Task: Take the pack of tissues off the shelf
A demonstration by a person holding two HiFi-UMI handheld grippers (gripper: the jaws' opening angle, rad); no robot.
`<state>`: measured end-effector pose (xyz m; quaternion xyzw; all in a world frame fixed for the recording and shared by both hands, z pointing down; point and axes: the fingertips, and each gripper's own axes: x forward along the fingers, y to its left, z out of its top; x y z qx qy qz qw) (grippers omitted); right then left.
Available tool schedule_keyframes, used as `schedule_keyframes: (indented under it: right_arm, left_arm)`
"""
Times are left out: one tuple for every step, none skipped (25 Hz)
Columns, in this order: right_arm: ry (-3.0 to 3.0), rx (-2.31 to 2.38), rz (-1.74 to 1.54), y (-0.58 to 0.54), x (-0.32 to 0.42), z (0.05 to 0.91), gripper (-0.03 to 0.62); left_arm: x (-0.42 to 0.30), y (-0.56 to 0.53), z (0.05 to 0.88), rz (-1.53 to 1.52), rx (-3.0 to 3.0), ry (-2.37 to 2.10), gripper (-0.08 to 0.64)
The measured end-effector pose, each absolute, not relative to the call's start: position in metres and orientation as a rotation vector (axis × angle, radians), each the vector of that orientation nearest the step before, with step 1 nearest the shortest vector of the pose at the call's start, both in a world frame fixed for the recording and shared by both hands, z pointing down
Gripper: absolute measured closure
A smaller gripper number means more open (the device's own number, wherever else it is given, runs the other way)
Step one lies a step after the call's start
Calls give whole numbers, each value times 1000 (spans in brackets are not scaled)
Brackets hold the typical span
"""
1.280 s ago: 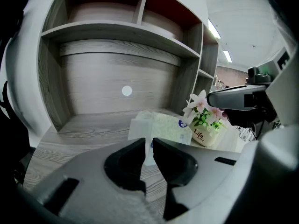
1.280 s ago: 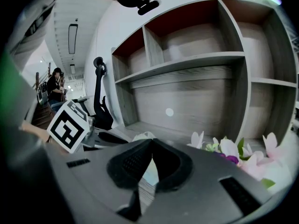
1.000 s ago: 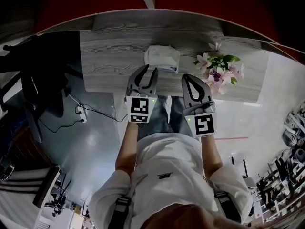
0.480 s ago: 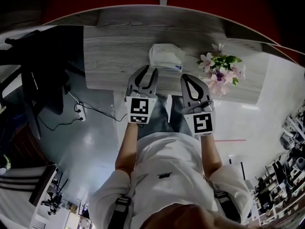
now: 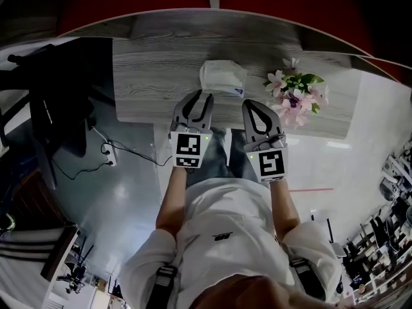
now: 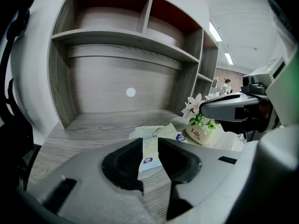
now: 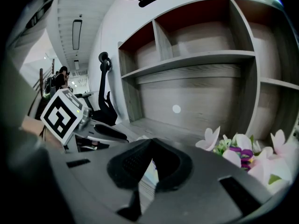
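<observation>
On the shelf [image 5: 161,76] tissue pack [image 5: 222,77] lies left-to-right; empty jaws: left gripper [image 5: 201,95] ajar, right gripper [image 5: 250,103] closed.

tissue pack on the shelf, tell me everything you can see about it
The tissue pack is a soft, whitish pack that looks plastic-wrapped, with a slightly crumpled top and small round blue labels near its front edge. It lies flat on the grey wood-grain shelf, left of the pot of flowers and apart from it. Nothing touches it but the shelf; the left gripper and right gripper sit just short of it.
</observation>
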<state>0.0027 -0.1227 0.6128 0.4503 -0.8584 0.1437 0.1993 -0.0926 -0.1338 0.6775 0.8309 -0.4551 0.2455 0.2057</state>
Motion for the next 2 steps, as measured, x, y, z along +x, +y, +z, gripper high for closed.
schedule_keyframes:
  right_arm:
    - [-2399,1259,406,-122,3,613,568]
    - [-2397,1259,409,-121,3,613,568]
  left_arm:
    - [-92,-133,677,686,2315,-1267,445]
    - [-92,-132,676,687,2315,-1266,445]
